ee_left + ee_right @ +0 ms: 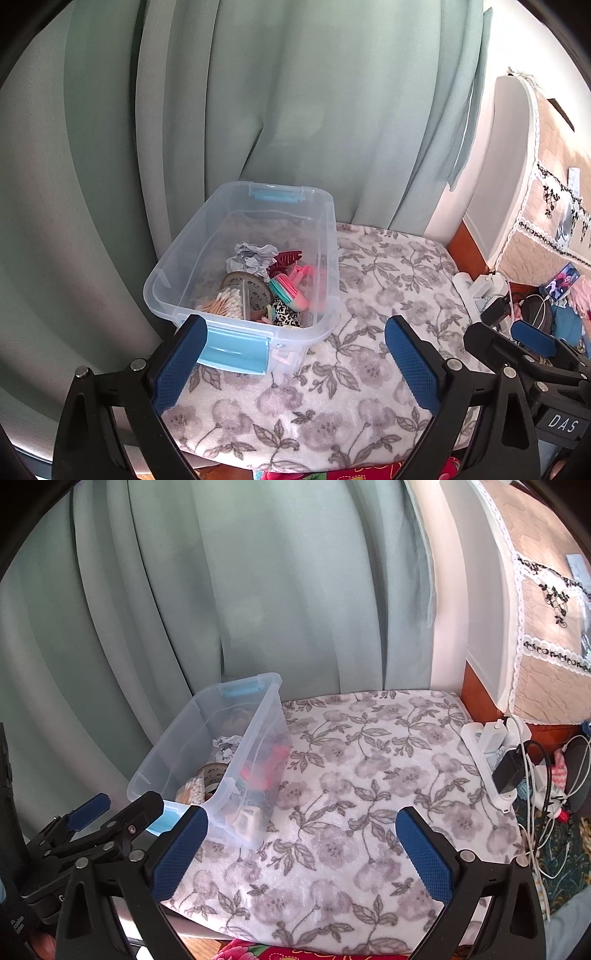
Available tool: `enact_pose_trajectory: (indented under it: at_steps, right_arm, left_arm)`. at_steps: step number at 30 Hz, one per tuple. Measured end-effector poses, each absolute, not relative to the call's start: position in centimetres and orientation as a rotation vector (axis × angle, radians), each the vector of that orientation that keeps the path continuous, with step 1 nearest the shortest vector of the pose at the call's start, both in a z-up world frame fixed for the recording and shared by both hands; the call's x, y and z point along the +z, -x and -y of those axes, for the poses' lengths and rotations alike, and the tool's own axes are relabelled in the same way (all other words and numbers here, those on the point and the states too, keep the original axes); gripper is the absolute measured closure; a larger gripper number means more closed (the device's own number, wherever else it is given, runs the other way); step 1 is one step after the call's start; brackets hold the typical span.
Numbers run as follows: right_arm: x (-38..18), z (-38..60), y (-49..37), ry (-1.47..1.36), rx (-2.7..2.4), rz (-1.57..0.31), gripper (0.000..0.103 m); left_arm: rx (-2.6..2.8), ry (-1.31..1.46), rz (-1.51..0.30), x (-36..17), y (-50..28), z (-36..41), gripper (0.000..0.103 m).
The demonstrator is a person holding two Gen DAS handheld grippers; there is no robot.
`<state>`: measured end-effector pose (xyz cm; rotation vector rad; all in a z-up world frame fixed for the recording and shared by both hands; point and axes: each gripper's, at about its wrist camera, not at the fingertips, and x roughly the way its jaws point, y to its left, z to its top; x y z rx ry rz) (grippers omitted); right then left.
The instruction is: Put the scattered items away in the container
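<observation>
Container (236,254) held all visible items; floral blanket (369,280) lay bare. Left gripper (295,354) and right gripper (301,845): fingers apart, nothing held. Advice: confirm no strays, withdraw clear of rim.

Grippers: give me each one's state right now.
Left gripper: open, holding nothing.
Right gripper: open, holding nothing.
</observation>
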<state>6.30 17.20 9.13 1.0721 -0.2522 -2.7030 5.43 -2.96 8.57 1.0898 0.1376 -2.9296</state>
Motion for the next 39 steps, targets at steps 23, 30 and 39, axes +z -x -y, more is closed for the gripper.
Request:
enact_pose_trajectory:
  at_steps: [23, 30, 39]
  right_arm:
    - [8.4, -18.3, -7.2, -1.102, -2.716, 0.301, 0.000]
    - [8.4, -18.4, -7.2, -1.103, -2.728, 0.301, 0.000]
    - [8.5, -18.2, -7.2, -1.103, -2.736, 0.287, 0.000]
  left_arm:
    - [-2.928, -1.093, -0.110, 8.4, -6.0, 2.0, 0.006]
    - [-2.927, -1.088, -0.095, 8.3, -6.0, 1.9, 0.006]
    - [-2.922, -1.089, -0.088, 8.3, -6.0, 2.0, 0.006]
